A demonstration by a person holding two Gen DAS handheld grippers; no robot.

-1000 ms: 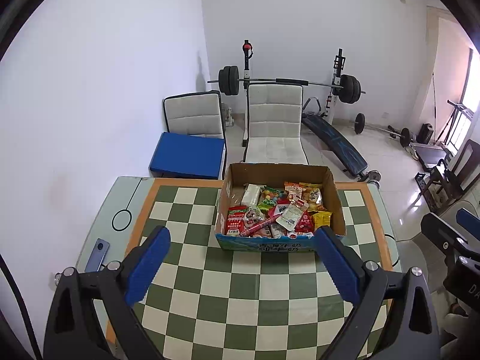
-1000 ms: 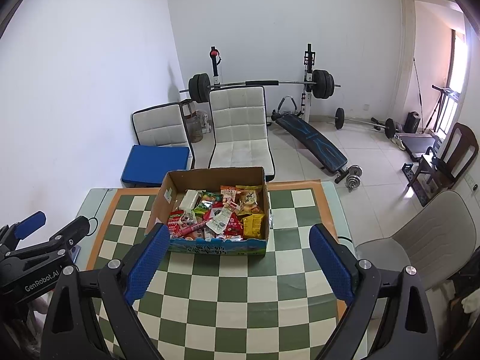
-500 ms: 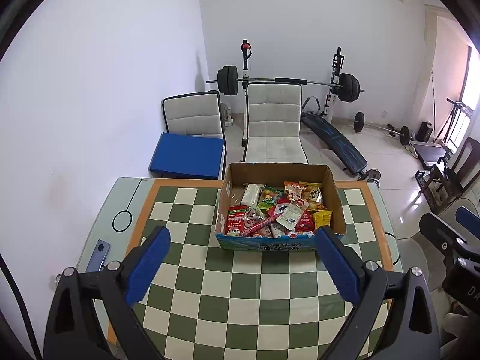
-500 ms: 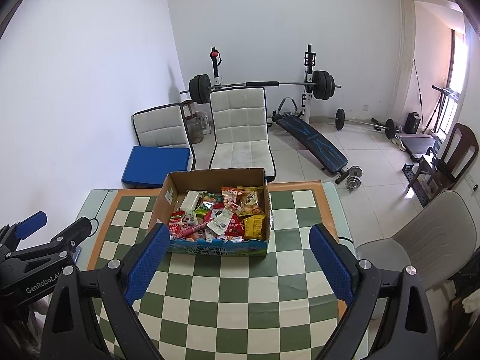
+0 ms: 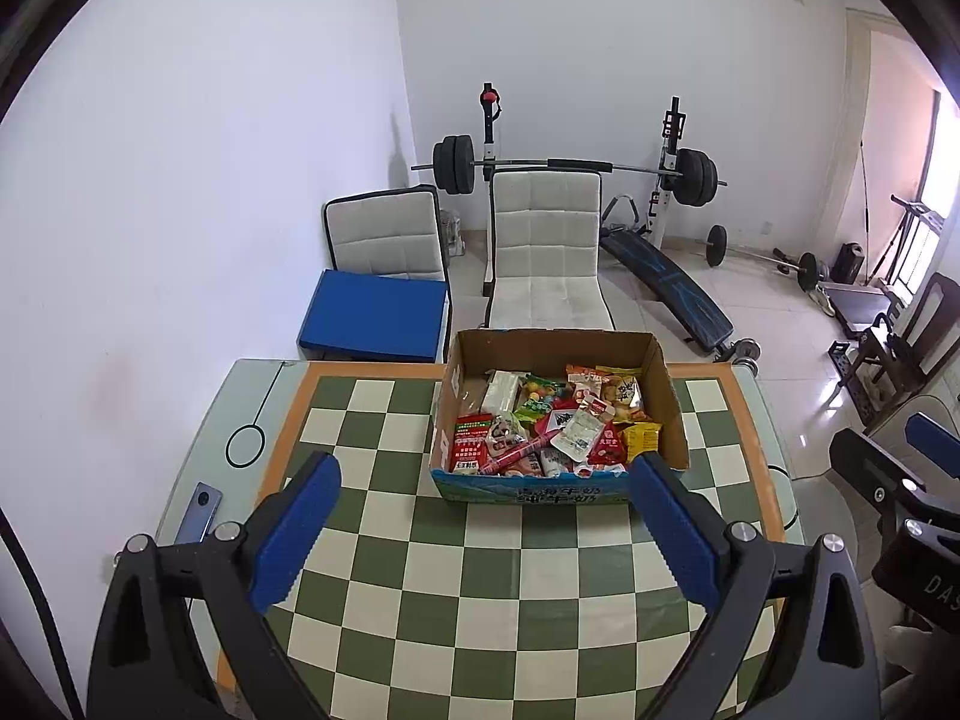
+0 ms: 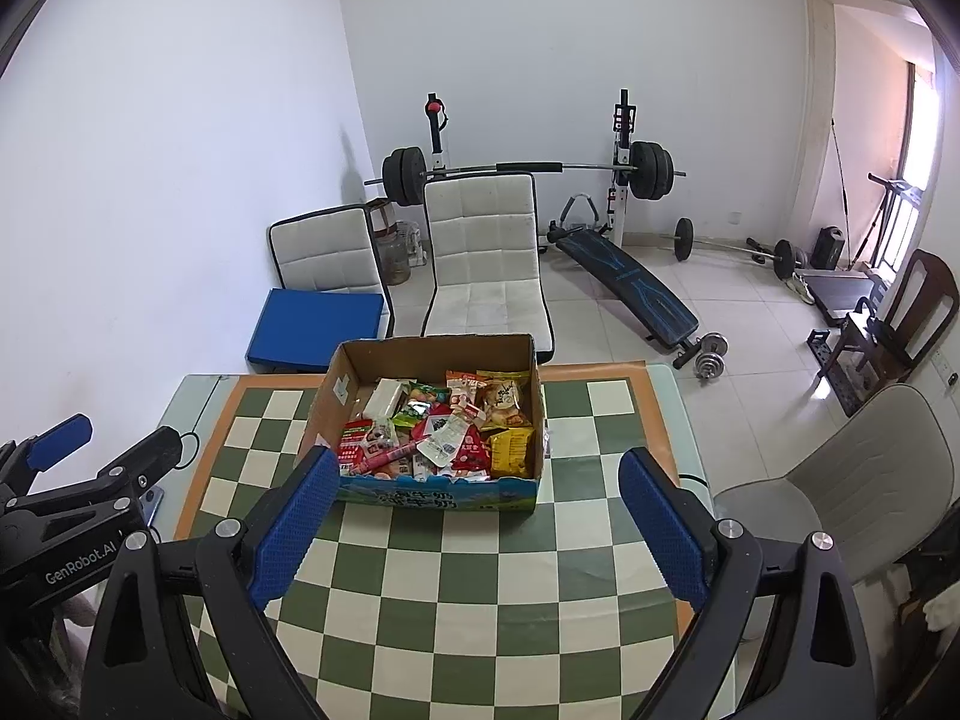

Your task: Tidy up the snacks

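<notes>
An open cardboard box [image 5: 555, 348] full of mixed snack packets [image 5: 552, 426] stands at the far middle of the green-and-white checkered table [image 5: 480, 570]. It also shows in the right wrist view [image 6: 432, 354] with its snacks [image 6: 444, 432]. My left gripper [image 5: 480, 522] is open and empty, held above the table in front of the box. My right gripper [image 6: 474, 516] is open and empty, also short of the box. Each gripper shows in the other's view: the right one [image 5: 888, 468] and the left one [image 6: 90, 462].
A phone [image 5: 201, 510] lies on the table's left glass edge. Two white chairs [image 5: 543, 252] and a blue pad [image 5: 375, 315] stand behind the table. A barbell rack [image 5: 576, 165] and bench [image 5: 666, 288] are farther back. A beige chair [image 6: 852, 480] is at the right.
Both grippers have drifted very slightly; the box sits a touch higher in the left view. Nothing was taken hold of or moved.
</notes>
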